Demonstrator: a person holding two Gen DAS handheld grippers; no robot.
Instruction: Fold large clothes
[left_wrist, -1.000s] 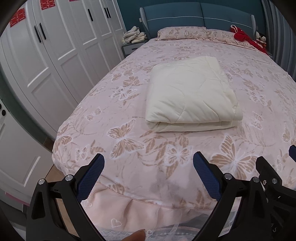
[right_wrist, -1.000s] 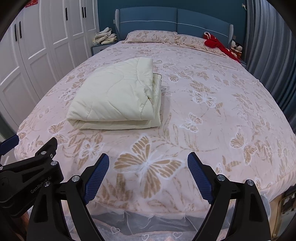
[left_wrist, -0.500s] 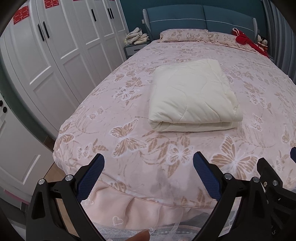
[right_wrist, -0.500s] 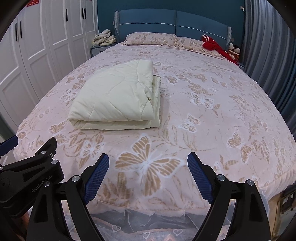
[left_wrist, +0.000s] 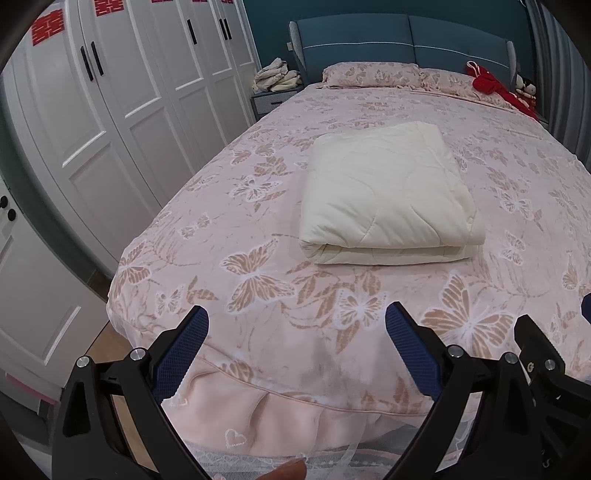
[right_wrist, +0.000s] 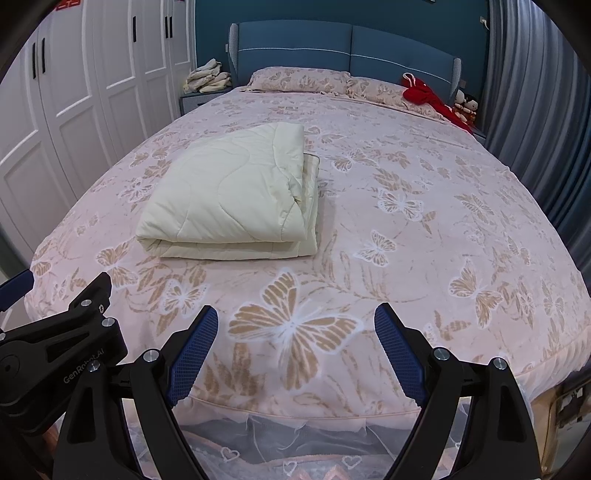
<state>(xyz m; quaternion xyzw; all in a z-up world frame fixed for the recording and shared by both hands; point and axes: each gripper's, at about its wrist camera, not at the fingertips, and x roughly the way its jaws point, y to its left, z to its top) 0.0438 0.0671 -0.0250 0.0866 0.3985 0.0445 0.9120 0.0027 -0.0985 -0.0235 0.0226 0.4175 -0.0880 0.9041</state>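
A cream quilted blanket (left_wrist: 384, 192) lies folded into a thick rectangle on the pink butterfly bedspread (left_wrist: 258, 229); it also shows in the right wrist view (right_wrist: 229, 199). My left gripper (left_wrist: 297, 328) is open and empty, held over the foot edge of the bed, well short of the blanket. My right gripper (right_wrist: 295, 328) is open and empty too, beside the left one, over the foot edge. The left gripper's body (right_wrist: 55, 350) shows at the left of the right wrist view.
White wardrobe doors (left_wrist: 110, 122) run along the left of the bed. A nightstand with piled cloth (left_wrist: 277, 77) stands by the blue headboard (right_wrist: 343, 48). Pillows (left_wrist: 369, 74) and a red garment (right_wrist: 424, 96) lie at the head. Grey curtains (right_wrist: 535, 110) hang on the right.
Both grippers have drawn back a little from the bed and tilted slightly up, so the folded blanket looks farther away. Both stay open and empty.
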